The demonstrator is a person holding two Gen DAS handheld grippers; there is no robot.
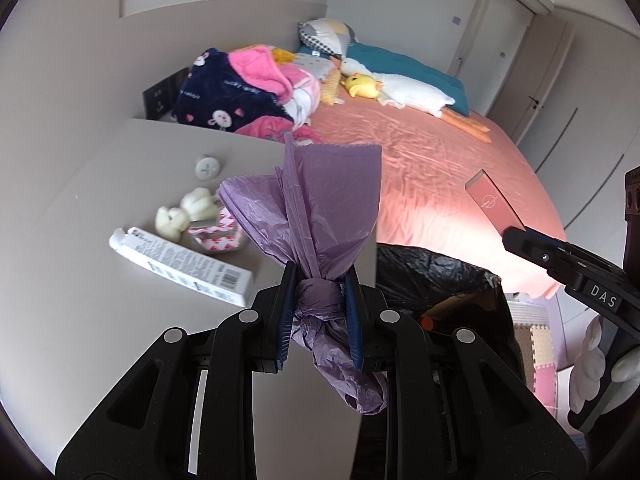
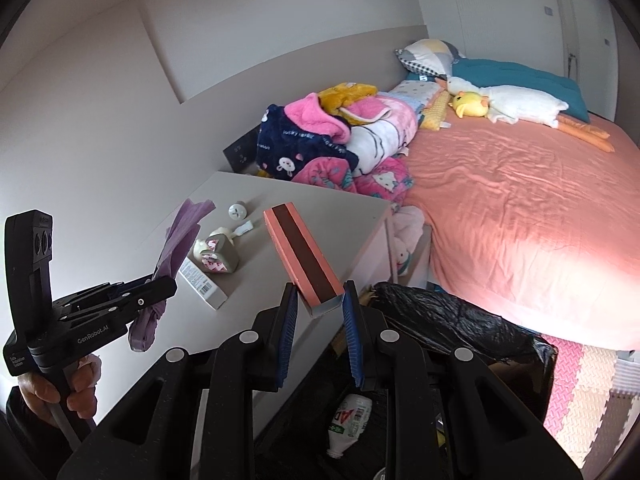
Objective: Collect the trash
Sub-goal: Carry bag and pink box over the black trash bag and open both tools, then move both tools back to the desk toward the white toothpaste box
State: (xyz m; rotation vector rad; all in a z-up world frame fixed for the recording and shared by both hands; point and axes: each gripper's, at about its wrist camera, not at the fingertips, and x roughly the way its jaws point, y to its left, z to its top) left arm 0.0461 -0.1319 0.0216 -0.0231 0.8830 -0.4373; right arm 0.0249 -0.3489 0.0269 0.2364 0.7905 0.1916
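Trash was in both of our claws: the left claw (image 1: pixel 318 300) had its blue pads clamped tight on the knot of a purple plastic bag (image 1: pixel 320 216), whose crumpled top fanned up above the pads while its tail hung below them. Our right claw (image 2: pixel 320 320) held a long pink box (image 2: pixel 304 256) with a dark stripe down its face, gripped at the near end between narrowly set jaws, the box slanting up and away over the surface (image 2: pixel 328 208). Both loads were in the air, clear of the surface and near the bin lined with a black bag (image 2: pixel 460 316), which stood just beside the surface at the foot of the bed's (image 2: pixel 520 200) near corner. Down inside that bin we could see a white bottle (image 2: pixel 348 424) lying on its side. On the surface itself a white tube (image 1: pixel 180 260), a small patterned box (image 1: pixel 218 234), two pale lumpy figures (image 1: pixel 188 212) and a round white cap (image 1: pixel 209 167) lay close together. In the right view a hand (image 2: pixel 60 384) gripped the left claw's handle.
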